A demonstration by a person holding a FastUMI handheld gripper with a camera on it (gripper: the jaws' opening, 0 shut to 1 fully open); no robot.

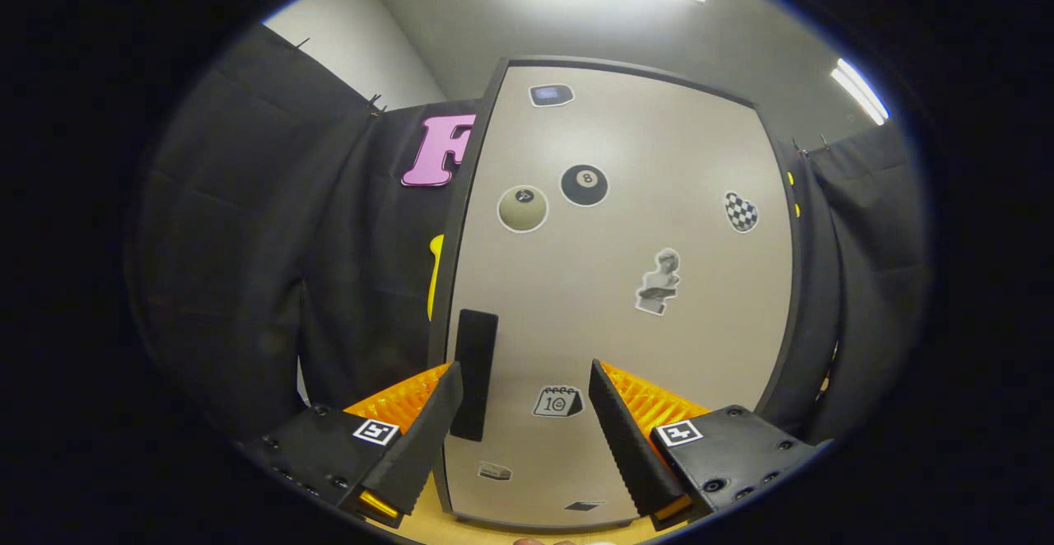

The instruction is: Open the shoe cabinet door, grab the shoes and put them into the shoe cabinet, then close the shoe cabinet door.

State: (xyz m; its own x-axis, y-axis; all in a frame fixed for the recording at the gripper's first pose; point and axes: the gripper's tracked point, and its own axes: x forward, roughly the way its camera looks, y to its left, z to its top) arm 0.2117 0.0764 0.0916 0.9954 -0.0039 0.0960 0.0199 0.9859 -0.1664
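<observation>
Gripper view: tool (524,374) open before shut shoe cabinet door (626,281); "8" ball sticker (585,185)

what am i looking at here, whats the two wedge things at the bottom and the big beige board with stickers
This picture comes from a fisheye camera that rides on a hand-held claw, a two-finger tool a person carries; there is no robot arm. The two wedges are its fingers, seen from behind, looking forward along them. They stand open and hold nothing.

The beige board is the shoe cabinet door, which looks closed, just ahead of the fingers. The dark upright bar near its left edge is probably the handle; it sits just ahead of the left finger's tip. The stickers are decoration: an eight ball, a pale ball, a checkered heart, a statue bust and a calendar. Black cloth hangs around the booth.
</observation>
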